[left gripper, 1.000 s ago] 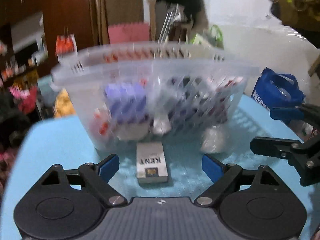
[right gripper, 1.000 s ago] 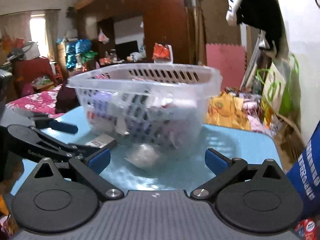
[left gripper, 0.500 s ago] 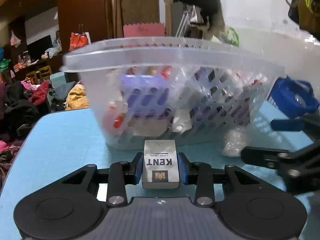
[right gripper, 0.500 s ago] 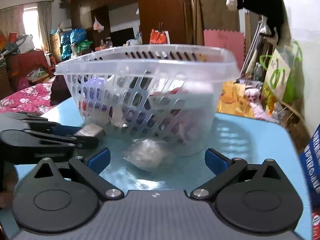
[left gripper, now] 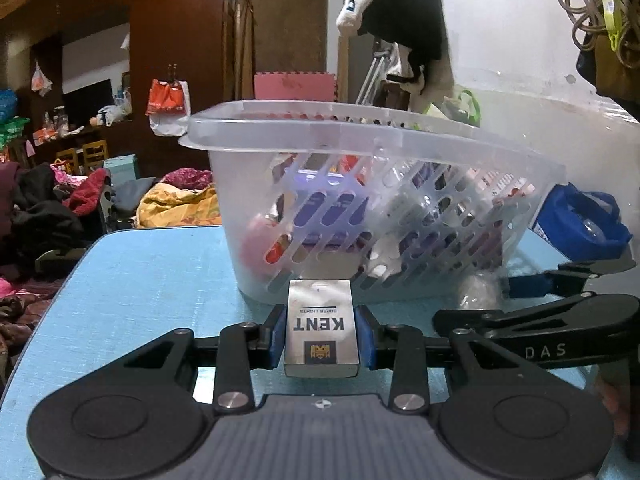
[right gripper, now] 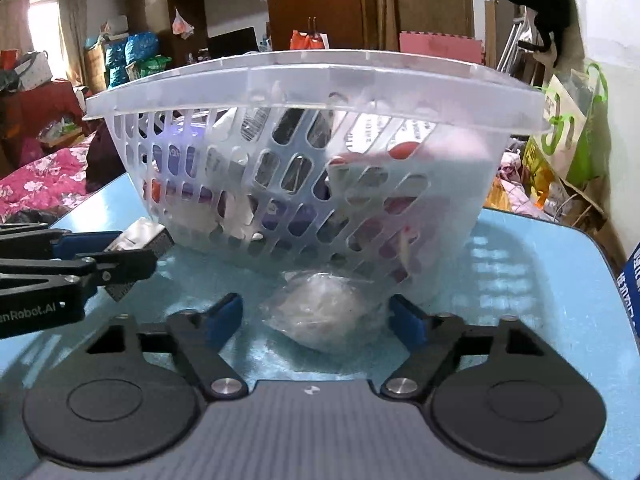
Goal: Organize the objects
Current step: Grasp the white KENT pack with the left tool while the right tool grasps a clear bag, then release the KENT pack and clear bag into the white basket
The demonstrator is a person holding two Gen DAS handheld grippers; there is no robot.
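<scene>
My left gripper (left gripper: 321,338) is shut on a silver KENT cigarette pack (left gripper: 321,328), held just in front of a clear slotted plastic basket (left gripper: 360,216) full of small packets on the blue table (left gripper: 140,280). My right gripper (right gripper: 318,314) is open, its blue pads on either side of a clear plastic bag of white stuff (right gripper: 320,316) that lies on the table against the basket (right gripper: 312,152). The left gripper and the pack also show at the left of the right wrist view (right gripper: 120,252). The right gripper also shows at the right of the left wrist view (left gripper: 540,300).
A blue bag (left gripper: 580,220) sits at the table's right side behind the right gripper. Beyond the table are piles of clothes (left gripper: 52,208), a dark wardrobe (left gripper: 172,40) and a white wall (left gripper: 520,60).
My left gripper closed on the KENT pack, which lay free on the table a second ago. My right gripper moved forward, so the plastic bag now lies between its open fingers.
</scene>
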